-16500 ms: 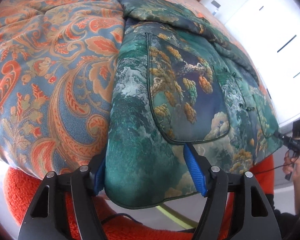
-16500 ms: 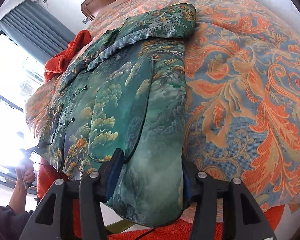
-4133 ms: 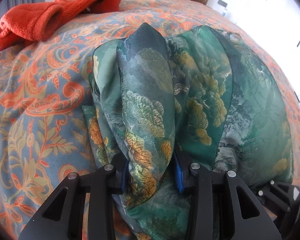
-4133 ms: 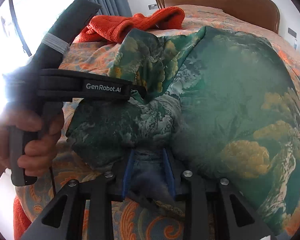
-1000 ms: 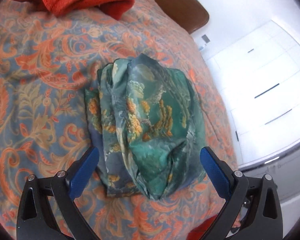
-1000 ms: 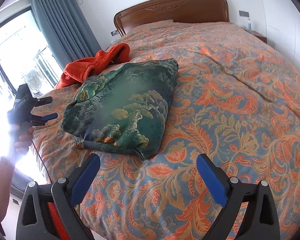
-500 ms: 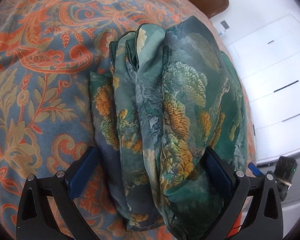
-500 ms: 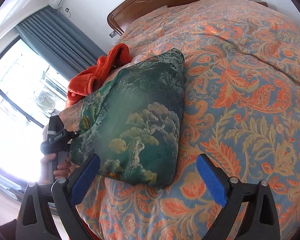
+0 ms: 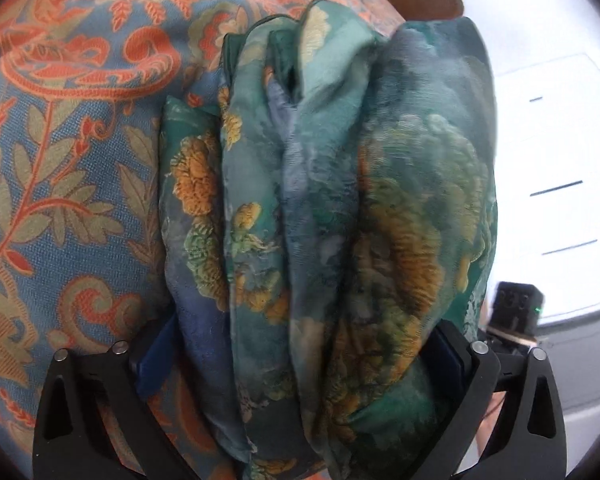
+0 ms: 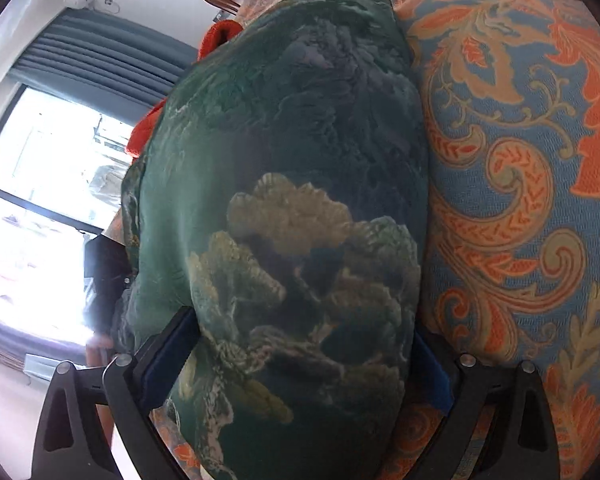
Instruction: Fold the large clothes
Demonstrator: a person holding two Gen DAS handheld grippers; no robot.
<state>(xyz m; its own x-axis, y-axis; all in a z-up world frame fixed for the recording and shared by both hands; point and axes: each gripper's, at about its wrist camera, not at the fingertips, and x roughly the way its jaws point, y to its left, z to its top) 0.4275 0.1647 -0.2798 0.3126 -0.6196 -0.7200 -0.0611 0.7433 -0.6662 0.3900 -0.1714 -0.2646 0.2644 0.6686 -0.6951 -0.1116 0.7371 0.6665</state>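
The folded green garment with gold tree and cloud patterns point(image 9: 328, 216) lies as a thick bundle on the bed. My left gripper point(image 9: 300, 344) straddles its layered end. The jaws are closing, both blue pads lie against the cloth, and the cloth bulges over the right pad point(image 9: 446, 354). In the right wrist view the smooth side of the garment point(image 10: 300, 208) fills the gap of my right gripper point(image 10: 296, 352). That gripper stands wide open around the bundle's other end, with a blue pad point(image 10: 168, 344) on each side.
An orange and blue paisley bedspread point(image 9: 72, 184) point(image 10: 512, 184) covers the bed. A red blanket point(image 10: 144, 136) lies behind the garment near the window and grey curtain point(image 10: 100, 56). White drawers point(image 9: 556, 184) stand beyond the bed. The other hand-held tool point(image 9: 516, 308) shows past the bundle.
Both grippers came down and forward onto the bundle, and the right one travelled farther. The garment now sits between both pairs of jaws and fills both views.
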